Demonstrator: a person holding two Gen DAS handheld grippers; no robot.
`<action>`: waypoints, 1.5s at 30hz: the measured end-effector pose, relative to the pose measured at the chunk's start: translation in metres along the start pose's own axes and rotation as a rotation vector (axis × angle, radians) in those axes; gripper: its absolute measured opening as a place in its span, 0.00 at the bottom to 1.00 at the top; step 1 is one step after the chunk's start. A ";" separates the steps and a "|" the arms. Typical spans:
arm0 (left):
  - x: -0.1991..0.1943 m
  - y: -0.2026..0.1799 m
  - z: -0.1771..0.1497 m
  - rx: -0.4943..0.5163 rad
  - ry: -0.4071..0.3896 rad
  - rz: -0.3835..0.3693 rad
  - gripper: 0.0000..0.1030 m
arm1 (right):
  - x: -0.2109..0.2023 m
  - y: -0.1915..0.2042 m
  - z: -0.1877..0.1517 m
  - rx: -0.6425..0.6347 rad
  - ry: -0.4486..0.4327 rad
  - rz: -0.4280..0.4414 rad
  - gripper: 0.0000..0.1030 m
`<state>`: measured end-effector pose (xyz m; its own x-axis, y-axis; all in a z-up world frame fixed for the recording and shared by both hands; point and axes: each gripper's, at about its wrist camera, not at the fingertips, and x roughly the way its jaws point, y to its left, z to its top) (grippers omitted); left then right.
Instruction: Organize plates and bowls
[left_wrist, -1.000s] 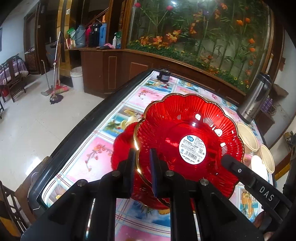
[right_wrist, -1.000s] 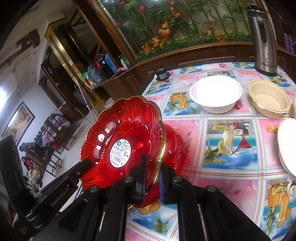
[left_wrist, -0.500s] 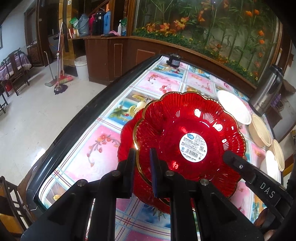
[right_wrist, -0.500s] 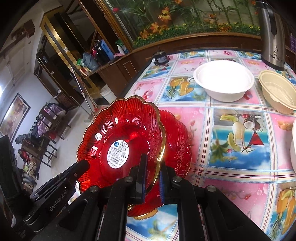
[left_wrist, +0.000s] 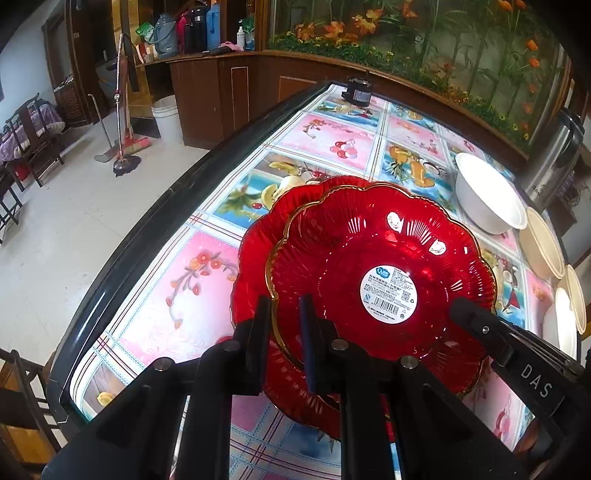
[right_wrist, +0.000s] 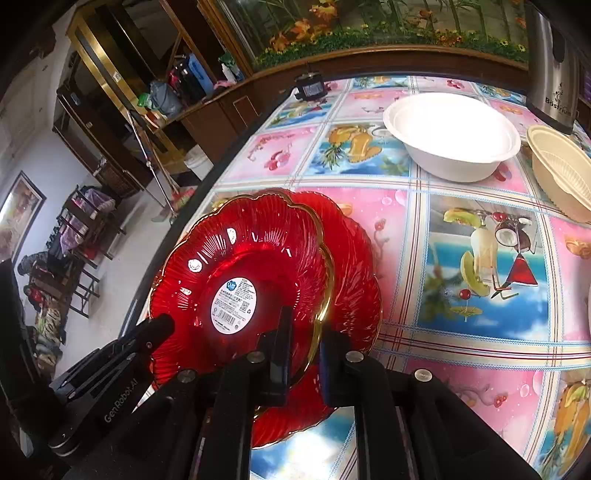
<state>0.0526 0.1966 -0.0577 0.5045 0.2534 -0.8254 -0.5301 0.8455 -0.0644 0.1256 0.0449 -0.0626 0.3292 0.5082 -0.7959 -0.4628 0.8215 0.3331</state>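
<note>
A red scalloped plate (left_wrist: 380, 258) with a gold rim is hanging tilted just above a second red plate (left_wrist: 255, 243) lying near the table edge (left_wrist: 155, 221). The left gripper (left_wrist: 284, 306) and right gripper (right_wrist: 304, 332) are each pinching opposite sides of its rim. A white bowl (right_wrist: 450, 136), a cream bowl (right_wrist: 561, 170) and a steel flask (right_wrist: 554, 62) are standing well apart behind.

The red plate (left_wrist: 369, 251) looks like glossy, ribbed, see-through plastic with a gilt rim and a paper label (left_wrist: 388, 295). The tablecloth (right_wrist: 461, 258) is shiny printed vinyl; the white bowl (right_wrist: 450, 136) is matt.
</note>
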 end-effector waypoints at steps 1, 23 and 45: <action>0.001 0.000 0.000 0.001 0.005 0.001 0.12 | 0.001 0.000 0.000 0.000 0.006 -0.002 0.11; 0.009 -0.002 0.001 -0.011 0.043 0.026 0.12 | 0.012 0.008 0.002 -0.011 0.069 -0.029 0.36; -0.044 0.001 0.006 -0.176 -0.019 -0.147 0.73 | -0.068 -0.046 -0.025 0.180 -0.010 0.179 0.81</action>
<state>0.0336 0.1891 -0.0180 0.5967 0.1435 -0.7895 -0.5597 0.7794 -0.2814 0.1042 -0.0336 -0.0367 0.2634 0.6515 -0.7115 -0.3605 0.7506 0.5538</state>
